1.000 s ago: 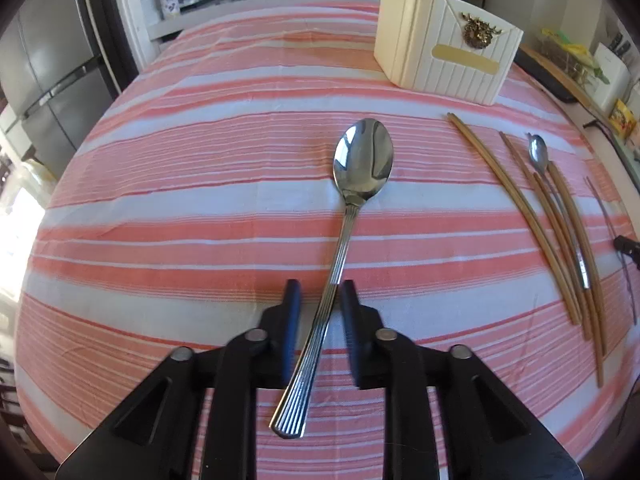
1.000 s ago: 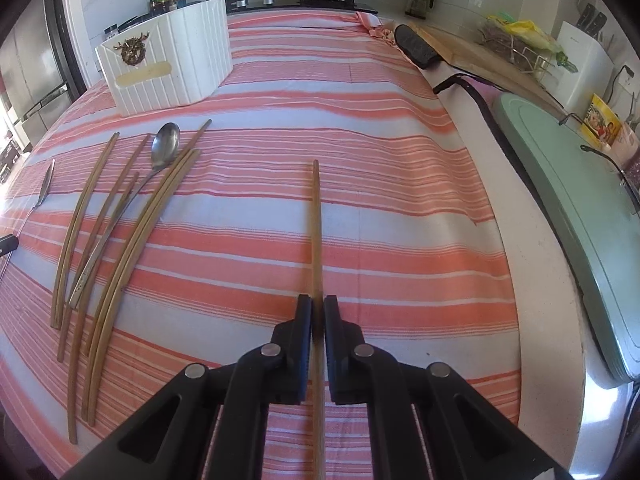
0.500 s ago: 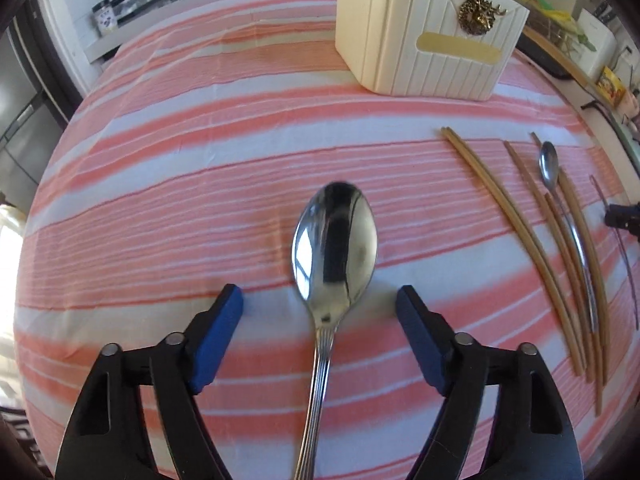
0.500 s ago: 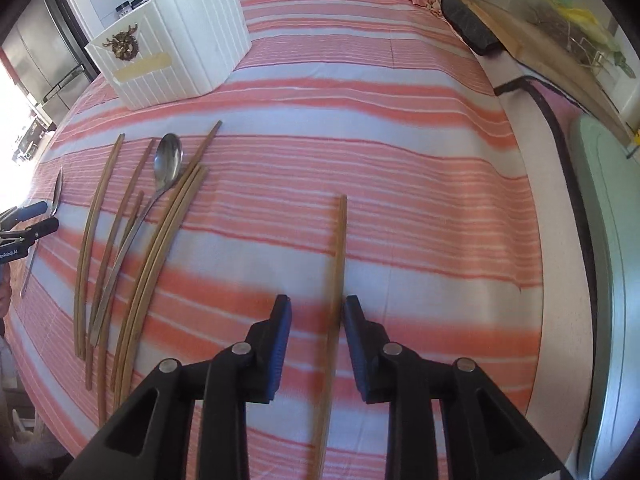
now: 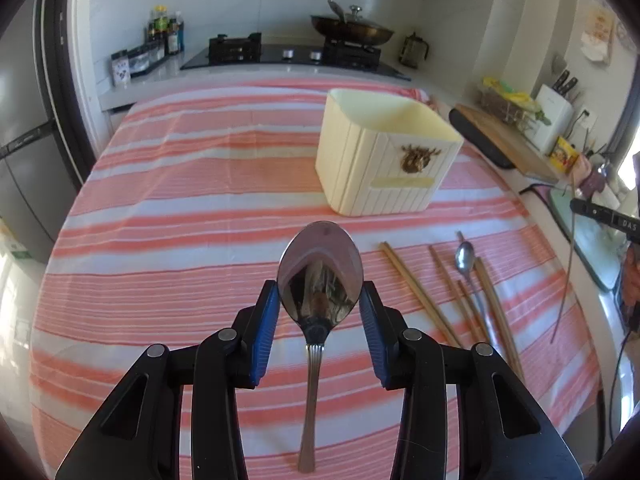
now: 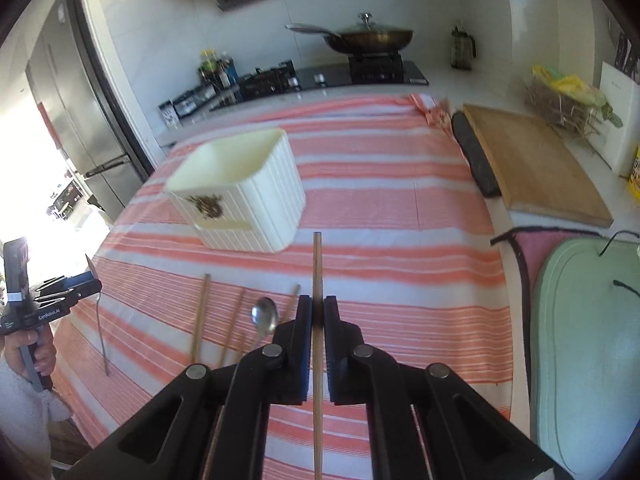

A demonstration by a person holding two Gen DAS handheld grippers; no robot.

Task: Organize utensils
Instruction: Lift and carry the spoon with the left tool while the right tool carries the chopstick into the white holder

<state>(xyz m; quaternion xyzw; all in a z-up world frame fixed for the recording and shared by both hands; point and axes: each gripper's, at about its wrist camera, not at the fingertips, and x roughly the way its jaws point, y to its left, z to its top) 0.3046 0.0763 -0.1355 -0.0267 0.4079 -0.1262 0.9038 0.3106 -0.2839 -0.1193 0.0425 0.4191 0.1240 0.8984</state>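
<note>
Only the right wrist view shows the person's hand (image 6: 38,354) on the left gripper's handle, at the table's (image 6: 400,208) far left edge. Only the left wrist view shows the large spoon (image 5: 320,276), shiny and ribbed-handled, its bowl clamped between the left gripper's (image 5: 320,300) blue pads, above the striped cloth. The right gripper (image 6: 317,314) pinches one wooden chopstick (image 6: 317,272), pointing toward the cream utensil holder (image 6: 244,196). Loose chopsticks (image 5: 420,288) and a small spoon (image 5: 466,258) lie before the holder.
</note>
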